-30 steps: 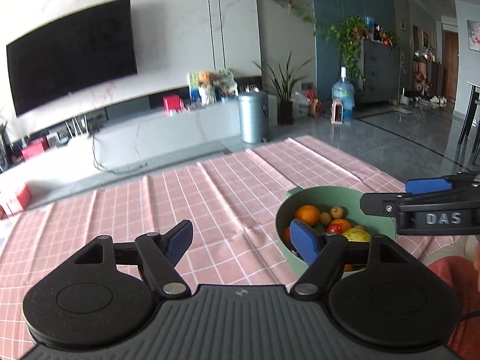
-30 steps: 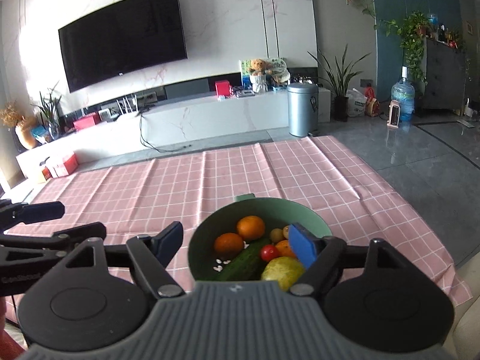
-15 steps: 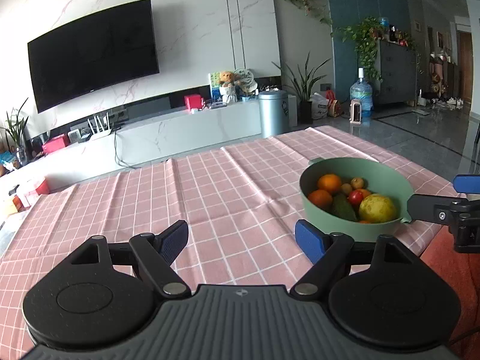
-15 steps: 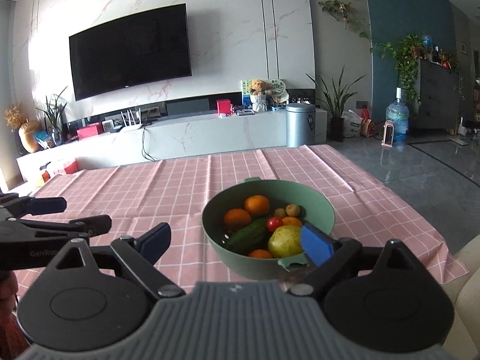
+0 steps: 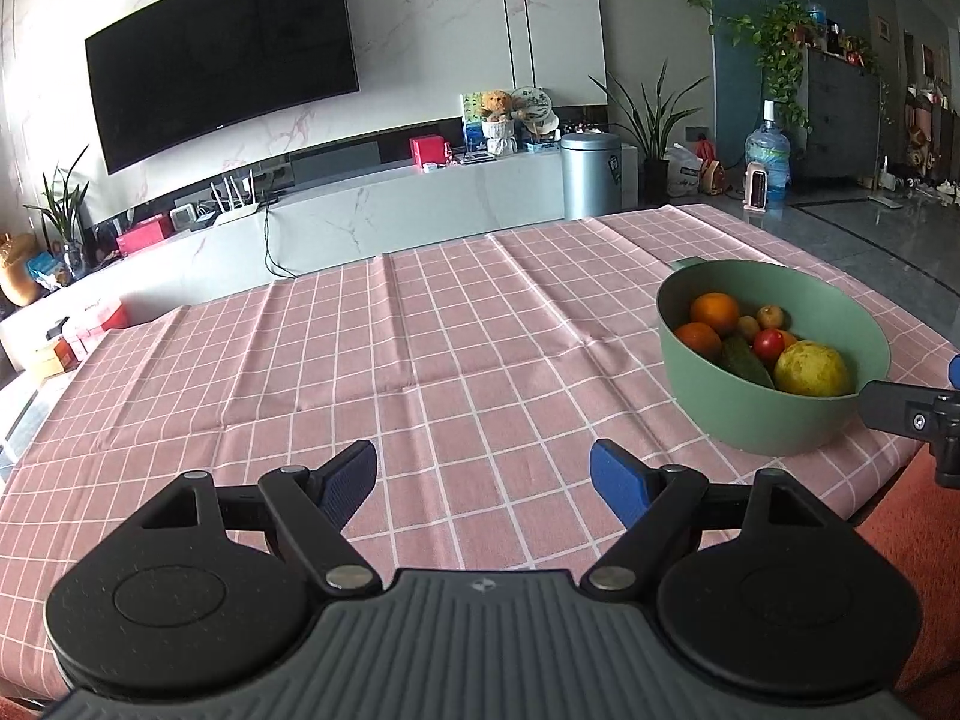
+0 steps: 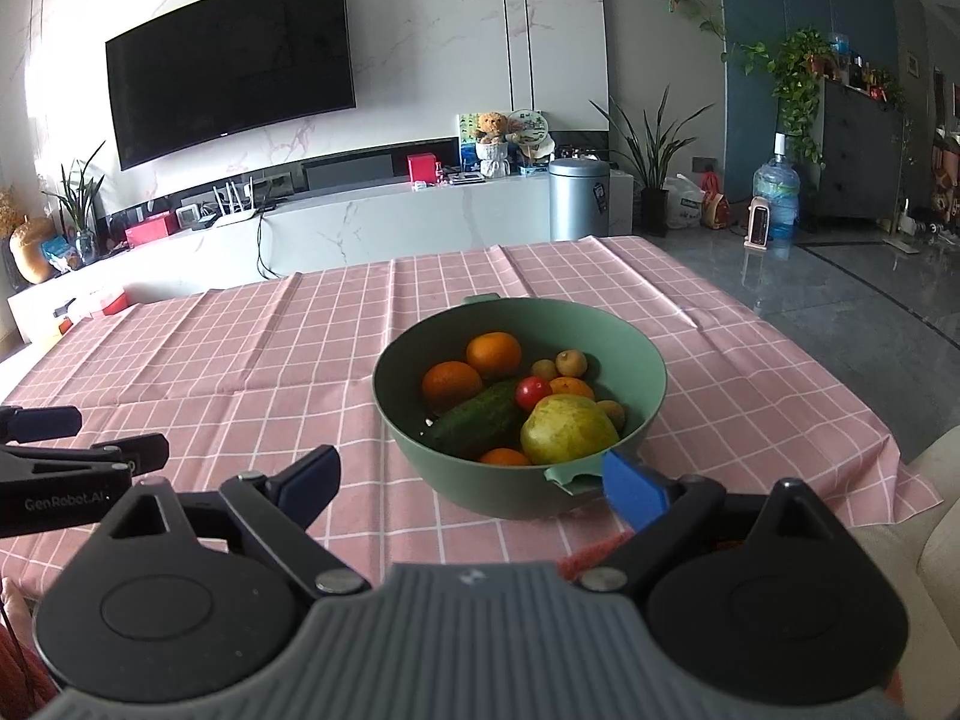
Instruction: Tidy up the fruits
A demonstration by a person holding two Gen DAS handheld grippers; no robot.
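A green bowl [image 6: 651, 381] stands on the pink checked tablecloth [image 6: 270, 360] near its front right corner. It holds two oranges [image 6: 493, 354], a cucumber [image 6: 480, 418], a yellow-green pear [image 6: 567, 429], a red tomato [image 6: 533, 391] and several small fruits. My right gripper [image 6: 474, 477] is open and empty, just in front of the bowl. My left gripper [image 5: 483, 475] is open and empty over the bare cloth, left of the bowl [image 5: 774, 414]. The right gripper's fingers [image 5: 900, 408] show at the left wrist view's right edge.
The cloth's front edge lies just ahead of both grippers. A white TV bench [image 6: 390, 222], a wall TV [image 6: 231, 63], a metal bin [image 6: 579, 198] and plants [image 6: 654, 144] stand beyond the table. Grey floor [image 6: 840, 300] lies to the right.
Both grippers have drawn back and risen from the bowl. The left one has also swung left, so the bowl now sits farther right in its view. Both stay open.
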